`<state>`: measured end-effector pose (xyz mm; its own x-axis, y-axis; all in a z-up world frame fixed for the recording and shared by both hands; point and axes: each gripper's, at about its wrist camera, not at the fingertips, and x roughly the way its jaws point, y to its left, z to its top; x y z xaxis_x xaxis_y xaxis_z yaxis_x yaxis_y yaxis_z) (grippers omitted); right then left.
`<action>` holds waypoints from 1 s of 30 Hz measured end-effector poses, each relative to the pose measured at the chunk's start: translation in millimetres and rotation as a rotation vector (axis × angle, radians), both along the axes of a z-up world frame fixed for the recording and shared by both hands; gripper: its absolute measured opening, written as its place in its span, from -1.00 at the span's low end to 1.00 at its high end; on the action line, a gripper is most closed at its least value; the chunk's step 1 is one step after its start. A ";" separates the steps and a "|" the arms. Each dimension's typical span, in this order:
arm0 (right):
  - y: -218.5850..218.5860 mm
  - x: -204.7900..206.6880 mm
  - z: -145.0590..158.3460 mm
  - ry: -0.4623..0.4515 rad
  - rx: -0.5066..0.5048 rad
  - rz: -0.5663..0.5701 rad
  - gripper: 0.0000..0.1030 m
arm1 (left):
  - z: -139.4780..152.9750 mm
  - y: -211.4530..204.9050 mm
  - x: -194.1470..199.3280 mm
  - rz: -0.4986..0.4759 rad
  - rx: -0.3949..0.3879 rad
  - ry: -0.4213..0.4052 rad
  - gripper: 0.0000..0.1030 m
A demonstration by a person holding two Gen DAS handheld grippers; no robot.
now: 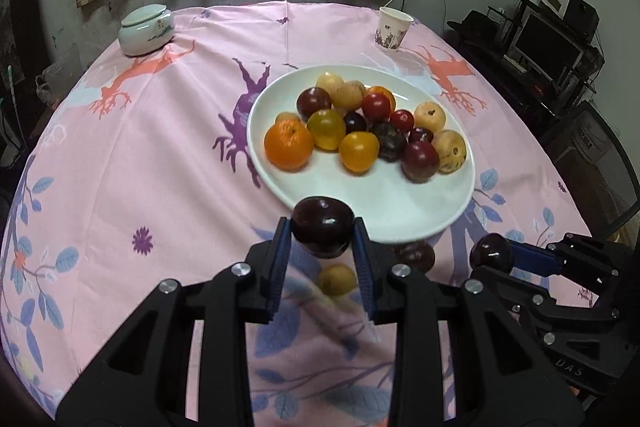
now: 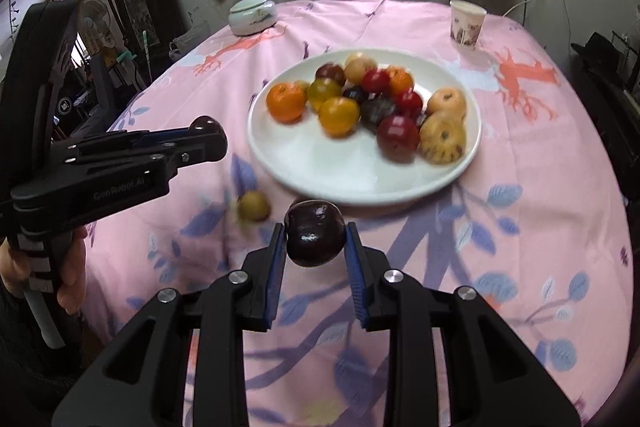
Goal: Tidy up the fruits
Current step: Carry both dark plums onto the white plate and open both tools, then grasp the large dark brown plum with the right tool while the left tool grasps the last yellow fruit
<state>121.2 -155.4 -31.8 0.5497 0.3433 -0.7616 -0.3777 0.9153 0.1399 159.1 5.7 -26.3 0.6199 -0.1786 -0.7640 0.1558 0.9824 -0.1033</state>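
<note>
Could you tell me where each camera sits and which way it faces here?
Left wrist: on the left hand-held gripper, looking down across its dark plum to the plate; right hand-held gripper at right.
Right wrist: on the right hand-held gripper, facing likewise; the person's hand at left.
Shared: plate, paper cup, lidded jar, curtains.

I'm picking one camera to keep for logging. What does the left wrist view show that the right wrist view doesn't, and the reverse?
Only the left wrist view shows a dark reddish fruit on the cloth near the plate's edge, and a black monitor. Only the right wrist view shows the hand on the left gripper's handle. Both show each gripper clamping a dark purple plum, the white fruit plate, the small yellow fruit, lidded jar and paper cup.
</note>
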 end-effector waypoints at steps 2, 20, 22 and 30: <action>-3.0 19.9 11.3 -0.026 -0.010 -0.018 -0.43 | 6.1 -7.3 23.0 -0.003 0.030 -0.006 -0.40; 2.1 118.4 -6.2 0.007 -0.085 -0.088 -0.32 | -6.2 -33.5 111.2 0.023 0.082 0.068 0.04; -0.4 110.7 0.4 -0.034 -0.128 -0.114 0.19 | 6.7 -25.1 99.8 0.054 0.074 0.016 0.59; -18.1 42.1 21.4 -0.127 -0.136 -0.102 0.21 | 25.5 4.9 19.0 0.087 0.005 -0.074 0.79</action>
